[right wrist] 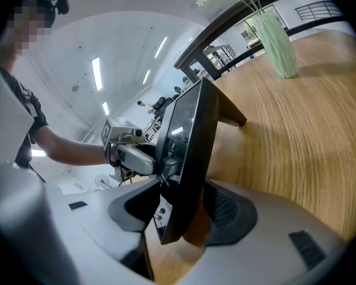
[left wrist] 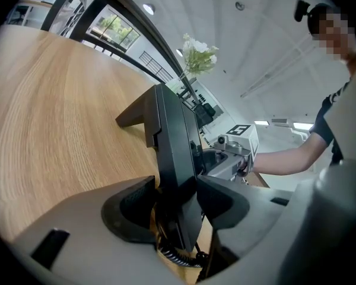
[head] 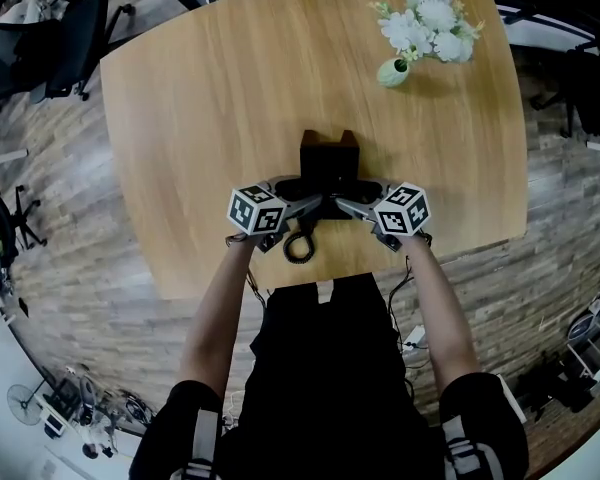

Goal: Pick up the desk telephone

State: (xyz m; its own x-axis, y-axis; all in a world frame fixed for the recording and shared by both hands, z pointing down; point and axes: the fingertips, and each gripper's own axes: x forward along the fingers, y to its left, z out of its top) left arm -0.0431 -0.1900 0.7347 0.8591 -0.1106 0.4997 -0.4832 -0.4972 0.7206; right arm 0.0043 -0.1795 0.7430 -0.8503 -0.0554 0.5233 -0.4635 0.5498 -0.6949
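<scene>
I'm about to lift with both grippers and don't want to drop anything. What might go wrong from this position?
1. The left gripper and right gripper straddle the desk telephone with jaws apart, not clamped; lifting now would likely let it slip.
2. The coiled cord loops toward the table edge and may snag.
3. The phone sits near that edge, so a slip could send it off.

top [head: 325,368]: black, short-sleeved; left hand-held gripper [left wrist: 175,203], right hand-held gripper [right wrist: 181,209]: grey, black pads [left wrist: 133,202]
</scene>
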